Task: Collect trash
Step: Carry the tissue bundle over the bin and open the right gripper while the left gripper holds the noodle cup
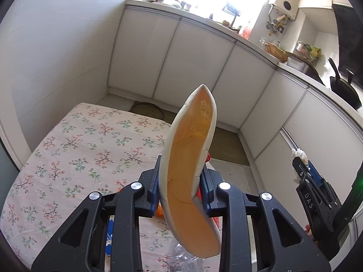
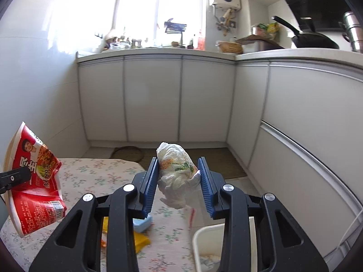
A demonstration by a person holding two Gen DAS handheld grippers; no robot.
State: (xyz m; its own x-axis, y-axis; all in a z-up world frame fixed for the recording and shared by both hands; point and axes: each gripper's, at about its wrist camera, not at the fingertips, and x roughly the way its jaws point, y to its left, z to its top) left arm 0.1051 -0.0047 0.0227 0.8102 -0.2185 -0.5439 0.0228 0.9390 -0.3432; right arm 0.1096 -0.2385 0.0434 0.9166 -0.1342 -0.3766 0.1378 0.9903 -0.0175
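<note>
I see a crushed, glossy paper noodle cup (image 2: 34, 181), a crinkled plastic wrapper (image 2: 175, 172), a matt floral cloth (image 1: 79, 154) and glossy smooth cabinet doors (image 2: 152, 99)

A table covered with a pale floral tablecloth (image 2: 95, 172) stands below the grippers, its far edge toward the kitchen cabinets. Directly under the right gripper's left finger lie a light blue block (image 2: 142, 223), a yellow wrapper (image 2: 141, 241) just nearer, and an orange packet (image 2: 104, 238) beside it. In the left wrist view a small orange piece (image 1: 159, 210) and a blue-and-white wrapper (image 1: 110, 233) lie on the cloth under that gripper's left finger, with clear crumpled plastic (image 1: 179, 258) closer in.
</note>
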